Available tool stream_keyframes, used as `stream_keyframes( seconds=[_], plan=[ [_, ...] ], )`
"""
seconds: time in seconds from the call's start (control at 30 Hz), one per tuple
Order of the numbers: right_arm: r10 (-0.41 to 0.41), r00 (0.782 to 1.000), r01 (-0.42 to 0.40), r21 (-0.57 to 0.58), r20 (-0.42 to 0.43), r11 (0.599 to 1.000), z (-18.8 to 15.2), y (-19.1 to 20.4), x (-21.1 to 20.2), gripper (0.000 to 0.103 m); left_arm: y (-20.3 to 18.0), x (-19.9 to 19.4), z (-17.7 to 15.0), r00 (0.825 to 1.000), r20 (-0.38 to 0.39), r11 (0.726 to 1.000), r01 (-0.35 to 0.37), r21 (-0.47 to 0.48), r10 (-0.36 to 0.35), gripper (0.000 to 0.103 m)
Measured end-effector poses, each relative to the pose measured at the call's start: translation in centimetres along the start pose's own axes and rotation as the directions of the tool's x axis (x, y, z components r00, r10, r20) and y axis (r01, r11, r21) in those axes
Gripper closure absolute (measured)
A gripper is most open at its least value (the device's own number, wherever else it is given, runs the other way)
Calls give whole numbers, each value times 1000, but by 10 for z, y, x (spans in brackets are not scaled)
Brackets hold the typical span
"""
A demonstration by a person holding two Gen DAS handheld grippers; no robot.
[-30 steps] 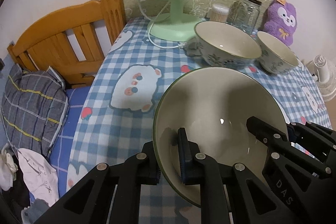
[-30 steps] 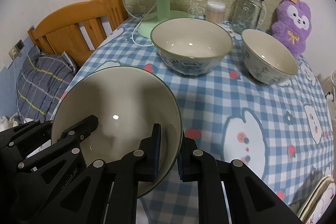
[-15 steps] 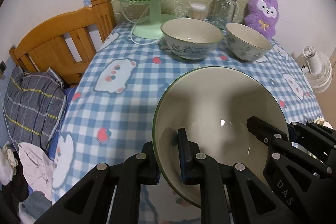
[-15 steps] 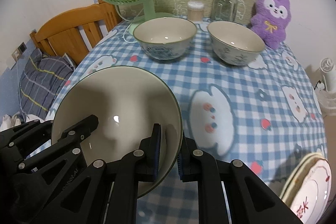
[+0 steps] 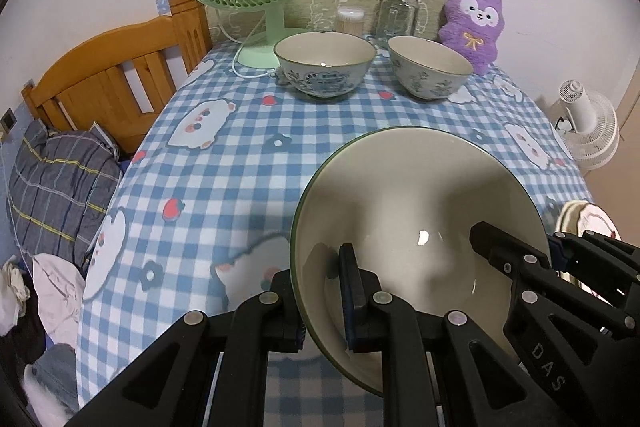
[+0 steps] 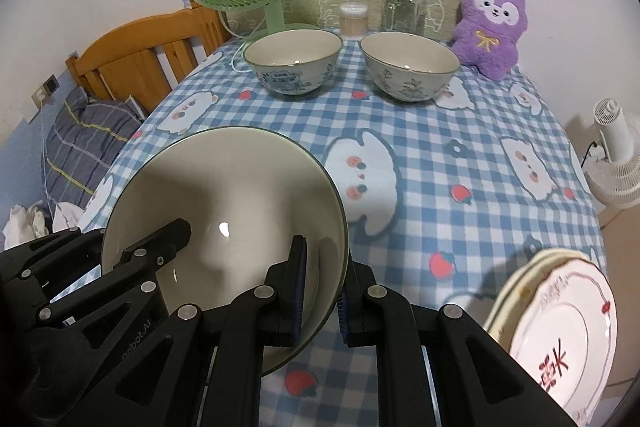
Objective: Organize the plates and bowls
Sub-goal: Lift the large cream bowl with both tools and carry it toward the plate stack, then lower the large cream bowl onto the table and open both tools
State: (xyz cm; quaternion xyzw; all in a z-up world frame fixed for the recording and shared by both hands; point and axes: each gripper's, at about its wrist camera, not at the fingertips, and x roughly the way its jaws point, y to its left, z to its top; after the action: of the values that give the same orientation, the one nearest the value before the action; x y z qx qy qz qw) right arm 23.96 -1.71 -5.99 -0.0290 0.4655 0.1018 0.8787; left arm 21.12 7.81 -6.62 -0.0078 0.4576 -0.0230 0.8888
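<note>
Both grippers, left (image 5: 320, 301) and right (image 6: 322, 293), were clamped on opposite rims of one big bowl (image 5: 416, 211); held level, it best nested inside the far-edge bowl (image 5: 325, 63).

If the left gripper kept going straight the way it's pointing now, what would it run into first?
The left gripper is shut on the rim of the big cream bowl with the green edge and points steeply down. Going on, bowl and gripper would probably meet the blue checked tablecloth first; depth is unclear.
</note>
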Motion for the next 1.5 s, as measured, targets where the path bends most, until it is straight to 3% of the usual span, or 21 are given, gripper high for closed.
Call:
stream_keyframes(
  seconds=[0.6, 1.07, 1.37, 1.4, 1.5],
  plan=[
    [17, 1000, -17, -5, -2, 1000, -49, -13, -26, 87, -24, -19, -47, 1000, -3, 1000, 9, -3, -9, 92],
    [-16, 998, 17, 9, -57, 1000, -61, -20, -17, 87, -31, -5, -57, 999, -38, 999, 39, 1, -39, 92],
    [1, 998, 2, 37, -67, 999, -63, -28, -13, 87, -36, -9, -57, 1000, 4, 999, 26, 35, -26, 91],
    [-8, 998, 10, 32, -67, 999, -63, -27, -13, 86, -36, -8, -57, 1000, 3, 999, 24, 37, -24, 90],
    [-41, 998, 42, 16, -55, 999, -62, -25, -13, 81, -37, -7, -56, 1000, -1, 999, 19, 43, -19, 72]
  ],
)
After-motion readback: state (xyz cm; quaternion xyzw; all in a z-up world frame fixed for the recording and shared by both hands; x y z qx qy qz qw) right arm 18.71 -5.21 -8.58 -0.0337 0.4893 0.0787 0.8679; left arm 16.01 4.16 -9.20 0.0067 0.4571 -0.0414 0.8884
